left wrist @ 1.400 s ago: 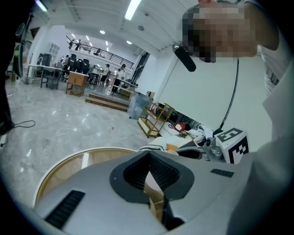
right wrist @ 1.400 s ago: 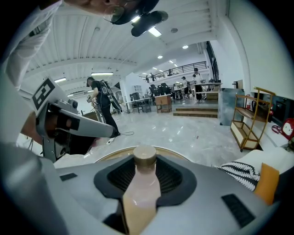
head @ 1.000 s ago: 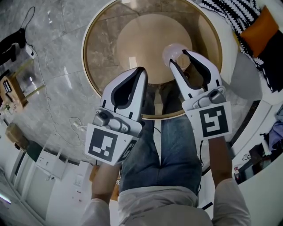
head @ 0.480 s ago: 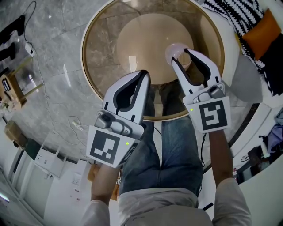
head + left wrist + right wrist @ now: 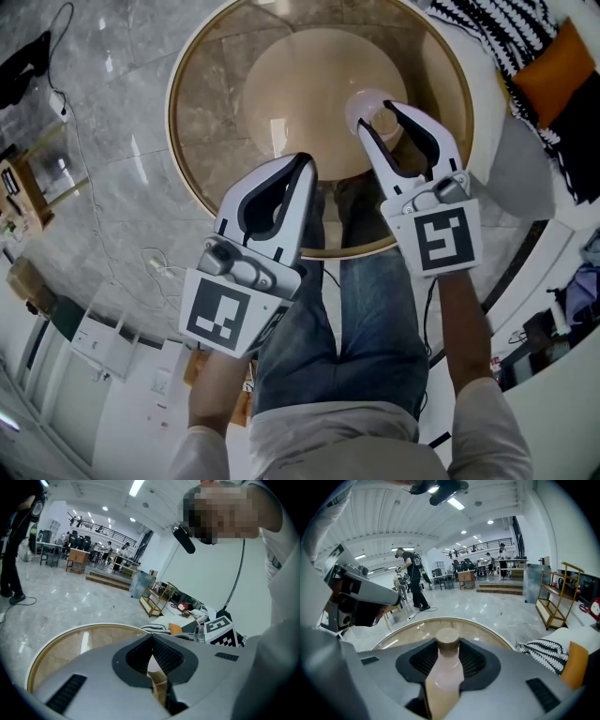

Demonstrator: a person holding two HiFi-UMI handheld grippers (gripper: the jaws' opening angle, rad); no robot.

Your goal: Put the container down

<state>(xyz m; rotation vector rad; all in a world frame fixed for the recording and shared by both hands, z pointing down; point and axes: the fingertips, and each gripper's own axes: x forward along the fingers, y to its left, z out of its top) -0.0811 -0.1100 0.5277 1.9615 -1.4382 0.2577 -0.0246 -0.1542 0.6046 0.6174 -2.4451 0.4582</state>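
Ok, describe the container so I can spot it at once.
Start at the round glass table with the gold rim. Above its near right part, the right gripper is shut on the bottle. It is pale pink with a tan cap, and it is the only thing held: the left gripper is shut on nothing.

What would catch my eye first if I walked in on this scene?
A pale pink container with a tan cap, clamped in the right gripper over a round, gold-rimmed glass table. Beside it, the left gripper is shut on nothing, over the table's near edge.
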